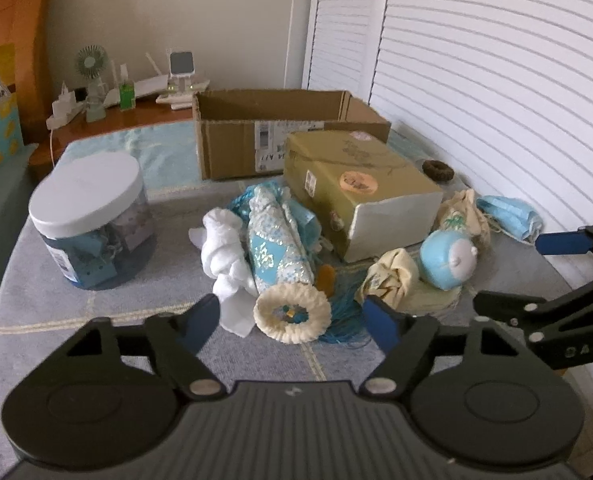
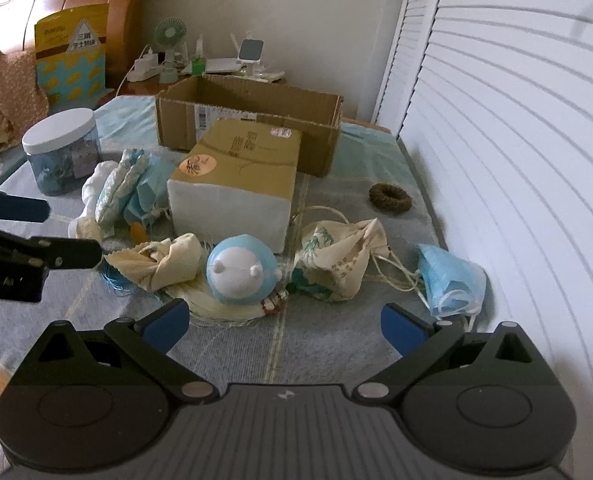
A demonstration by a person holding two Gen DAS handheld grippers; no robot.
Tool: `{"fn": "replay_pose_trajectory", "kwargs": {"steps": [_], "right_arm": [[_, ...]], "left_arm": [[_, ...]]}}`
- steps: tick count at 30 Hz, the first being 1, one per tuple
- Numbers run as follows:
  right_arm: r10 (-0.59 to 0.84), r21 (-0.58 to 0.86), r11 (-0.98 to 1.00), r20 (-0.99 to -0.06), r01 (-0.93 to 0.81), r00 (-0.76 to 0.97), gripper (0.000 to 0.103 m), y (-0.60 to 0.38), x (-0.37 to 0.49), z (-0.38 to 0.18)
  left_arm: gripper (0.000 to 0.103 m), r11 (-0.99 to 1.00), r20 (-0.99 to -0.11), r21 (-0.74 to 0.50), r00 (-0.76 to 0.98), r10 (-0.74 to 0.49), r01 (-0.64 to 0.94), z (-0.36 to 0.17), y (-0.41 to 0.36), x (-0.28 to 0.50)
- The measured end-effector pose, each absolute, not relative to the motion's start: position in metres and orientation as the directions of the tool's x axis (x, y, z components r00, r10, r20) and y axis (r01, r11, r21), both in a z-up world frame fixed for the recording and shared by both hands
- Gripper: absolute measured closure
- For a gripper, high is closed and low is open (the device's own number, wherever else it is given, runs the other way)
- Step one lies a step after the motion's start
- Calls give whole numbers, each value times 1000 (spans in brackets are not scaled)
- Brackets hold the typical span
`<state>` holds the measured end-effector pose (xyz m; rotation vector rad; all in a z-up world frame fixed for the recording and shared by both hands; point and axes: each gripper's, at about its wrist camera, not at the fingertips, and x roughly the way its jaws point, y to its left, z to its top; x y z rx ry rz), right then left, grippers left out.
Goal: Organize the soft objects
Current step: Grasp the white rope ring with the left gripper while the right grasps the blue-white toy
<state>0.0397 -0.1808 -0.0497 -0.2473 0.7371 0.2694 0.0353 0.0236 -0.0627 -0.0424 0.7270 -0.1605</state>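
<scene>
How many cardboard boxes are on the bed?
2: an open brown box at the back, and a closed gold-topped box just in front of it, among the soft items. Others may be hidden behind them.

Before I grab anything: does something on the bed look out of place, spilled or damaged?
Nothing spilled. The gold box sits askew amid the soft things, its white end facing the cameras. A crumpled blue face mask and a brown hair tie lie apart, toward the shutters.
</scene>
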Motion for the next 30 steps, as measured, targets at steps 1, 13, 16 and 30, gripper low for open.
{"fn": "replay_pose_trajectory", "kwargs": {"steps": [1,13,16,30], "right_arm": [[157,-119,938,-690,-325,706,0,-182,41,-50],[185,-89,939,-684,-332,706,0,-185,46,-50],[199,-77,938,-677,-337,708,0,-184,47,-50],[264,-57,912,-679,-407,686,41,-163,67,-62]], "left_arm": [[33,986,-665,-102,729,-165,130,-65,24,38],[65,979,-680,-153,704,-206,139,-78,25,47],[65,978,-676,-159,707,-207,134,-73,26,43],[65,982,-682,-132,707,-188,134,-56,31,27]]}}
